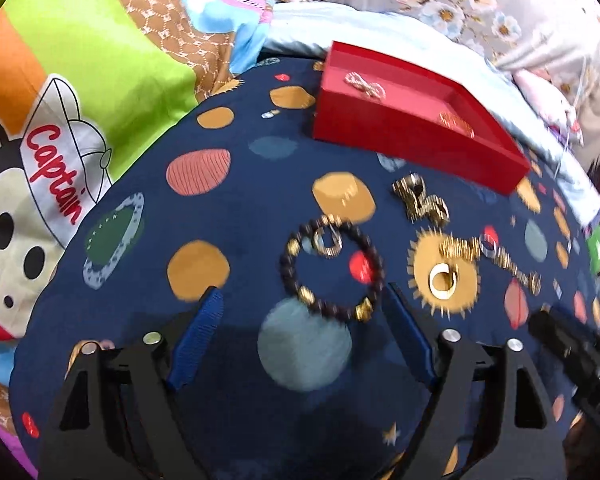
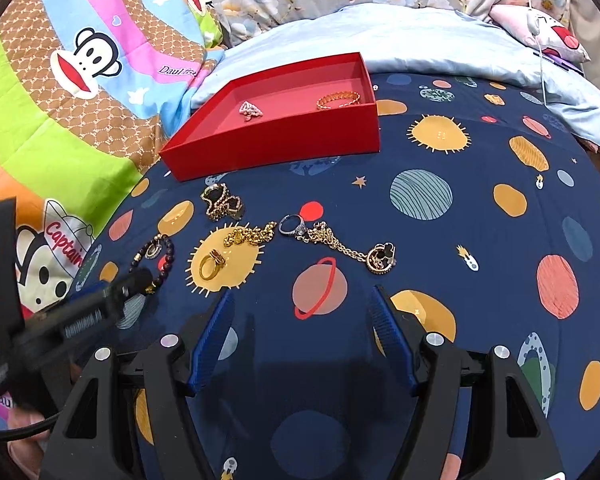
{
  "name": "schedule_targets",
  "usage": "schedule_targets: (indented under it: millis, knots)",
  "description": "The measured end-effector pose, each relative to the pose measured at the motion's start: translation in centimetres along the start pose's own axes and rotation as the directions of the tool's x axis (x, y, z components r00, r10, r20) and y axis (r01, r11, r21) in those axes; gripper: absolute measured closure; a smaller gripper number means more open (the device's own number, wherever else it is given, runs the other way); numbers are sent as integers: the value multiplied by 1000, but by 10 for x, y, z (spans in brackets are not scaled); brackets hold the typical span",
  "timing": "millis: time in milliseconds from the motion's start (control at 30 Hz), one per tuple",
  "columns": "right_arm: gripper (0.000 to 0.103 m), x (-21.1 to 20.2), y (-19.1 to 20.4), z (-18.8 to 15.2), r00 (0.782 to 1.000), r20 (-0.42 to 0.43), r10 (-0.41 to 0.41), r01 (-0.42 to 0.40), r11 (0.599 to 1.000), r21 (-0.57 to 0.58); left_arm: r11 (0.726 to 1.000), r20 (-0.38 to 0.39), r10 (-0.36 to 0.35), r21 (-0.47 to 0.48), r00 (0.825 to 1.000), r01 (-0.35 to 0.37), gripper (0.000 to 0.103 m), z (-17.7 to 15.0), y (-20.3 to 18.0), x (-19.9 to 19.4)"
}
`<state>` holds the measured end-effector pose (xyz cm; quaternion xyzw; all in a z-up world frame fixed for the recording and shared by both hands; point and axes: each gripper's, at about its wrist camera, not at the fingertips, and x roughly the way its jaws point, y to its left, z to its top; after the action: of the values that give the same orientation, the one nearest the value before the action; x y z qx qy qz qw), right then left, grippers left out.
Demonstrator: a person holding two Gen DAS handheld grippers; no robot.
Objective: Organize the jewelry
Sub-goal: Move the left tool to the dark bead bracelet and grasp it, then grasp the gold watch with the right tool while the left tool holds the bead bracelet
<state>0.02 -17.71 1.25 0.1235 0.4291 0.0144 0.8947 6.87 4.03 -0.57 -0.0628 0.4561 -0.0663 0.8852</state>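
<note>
Red tray (image 2: 276,140) on bed, far side: 2 pcs in already, pearl cluster (image 2: 252,110) & gold bangle (image 2: 338,100).
Loose on navy cover: bead bracelet (image 1: 332,268), gold ring (image 2: 211,266), chains, approx 6 pcs.
Left tongs (image 1: 300,312): spread, empty, lined up w/ bracelet, likely next pick.
Right tongs (image 2: 302,312): spread, empty.

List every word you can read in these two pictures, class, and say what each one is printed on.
"Captain": red script on the cartoon monkey's cap on the bedsheet, seen in both views.
"Daul...": partly legible lettering on the sheet's pink stripe, right wrist view; the rest is blurred.
White print on the left gripper's black body: too blurred to read.
Red tray and jewelry: no text.
</note>
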Motion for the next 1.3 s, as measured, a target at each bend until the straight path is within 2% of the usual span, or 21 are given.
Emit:
schedule_targets:
  millis: [133,233,300,333,367,400,533,633,933,1033,1300]
  knots:
    - [35,2,-1,1,1000,-2,7,-7,1000,5,1000,-5,11,9,1000,-11,44,7,3,5]
    - [35,4,-2,2,1000,-5,11,-11,1000,8,998,6,39,47,999,-39,60,7,-2,7]
    - [35,4,-2,2,1000,-6,10,-9,1000,9,997,12,50,58,999,-51,76,6,-2,7]
    - [35,4,-2,2,1000,-6,10,-10,1000,10,997,16,49,66,999,-50,80,6,-3,6]
    - [35,5,-3,2,1000,-6,9,-9,1000,11,996,16,45,71,999,-46,90,6,-3,6]
    - [35,5,-3,2,1000,-6,8,-8,1000,12,996,14,37,77,999,-38,94,6,-4,7]
    - [35,6,-4,2,1000,-10,7,-7,1000,18,995,4,8,95,1000,-8,96,5,-7,5]
    - [35,6,-4,3,1000,-8,7,-7,1000,14,996,-6,-59,72,998,60,96,6,-8,-1]
    - [35,11,5,10,1000,-4,25,-25,1000,-5,983,69,-157,102,985,150,96,22,-27,-42]
    - [35,17,15,18,999,4,33,-32,999,-43,982,86,-165,106,983,155,96,28,-29,-48]
    - [35,45,51,45,997,3,75,-73,983,-166,990,106,-123,89,987,113,96,40,-15,-49]
